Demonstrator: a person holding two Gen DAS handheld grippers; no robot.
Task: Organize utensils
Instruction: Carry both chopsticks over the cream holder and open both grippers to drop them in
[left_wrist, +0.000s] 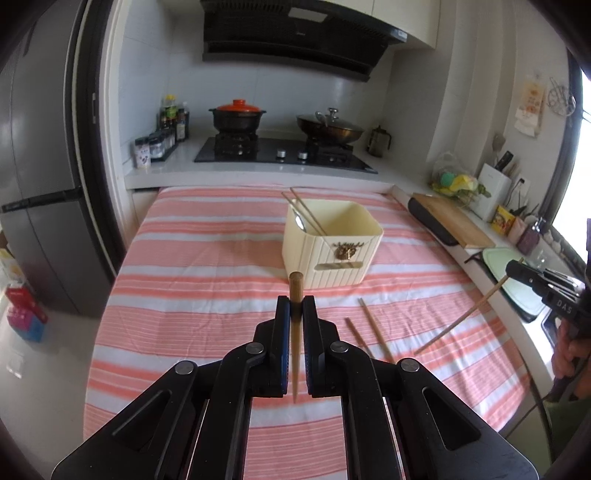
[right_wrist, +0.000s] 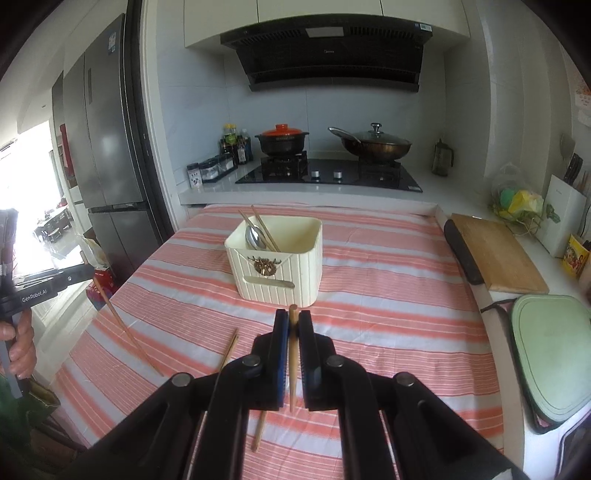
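Observation:
A cream utensil box stands on the pink striped cloth, holding a spoon and two chopsticks. My left gripper is shut on a wooden chopstick, held above the cloth in front of the box. My right gripper is shut on another wooden chopstick, also in front of the box. Two loose chopsticks lie on the cloth between the grippers. The right gripper also shows in the left wrist view, the left one in the right wrist view.
The striped cloth covers the table. A wooden cutting board and a green board lie on the counter at the right. A stove with an orange-lidded pot and a wok is behind. A fridge stands at the left.

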